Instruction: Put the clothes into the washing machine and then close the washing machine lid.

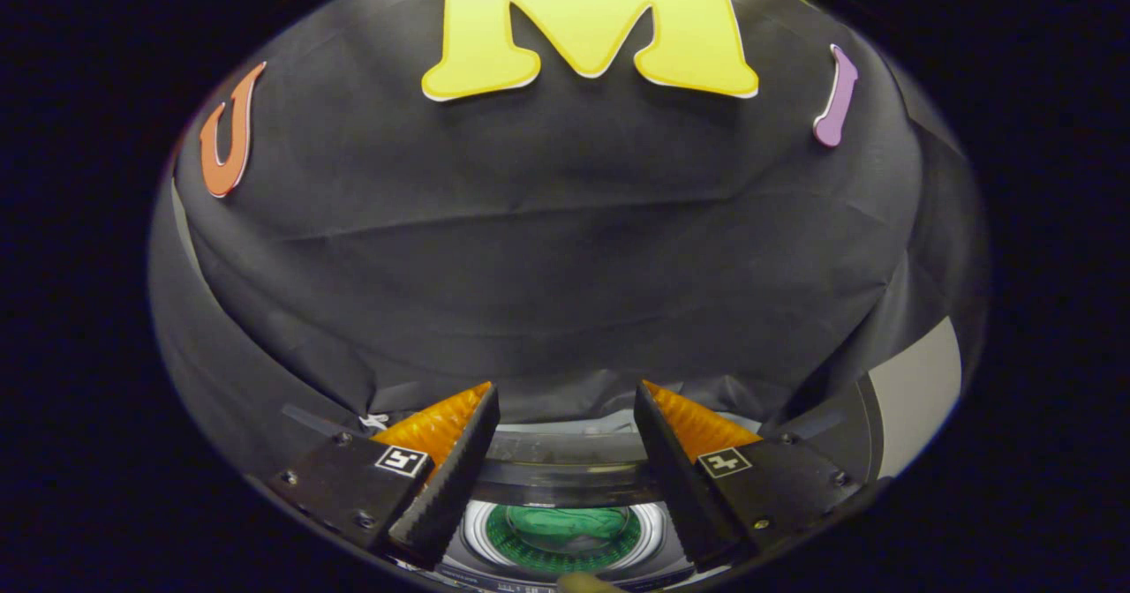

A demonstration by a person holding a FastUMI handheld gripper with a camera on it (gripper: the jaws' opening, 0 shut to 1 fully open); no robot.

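The gripper [565, 416] is hanging above the washing machine [565, 478], its two fingers [446, 487] standing well apart with nothing between them: it is open and carrying nothing. The relation that matters for the coming move is vertical. The machine is lying directly below and slightly ahead of the fingertips, so the round drum opening [565, 536] is showing in the gap between the two fingers, lower than their tips.

Inside that opening a green cloth [565, 527] is lying crumpled at the bottom of the drum; its folds give it no clear long axis. From this the clothes appear to be already in the machine, and the lid is the step that remains.

A dark curved band [565, 469] is running across the gap between the fingers, just behind the drum opening; it is probably the raised lid or the machine's rear rim, and which of the two cannot be told. If it is the lid, it is lying crosswise to the fingers and just beyond them, so reaching forward and down would meet it.

Count: one gripper, two fingers, one washing machine, one drum opening, one green cloth. The black cloth wall [565, 249] is standing behind the machine.
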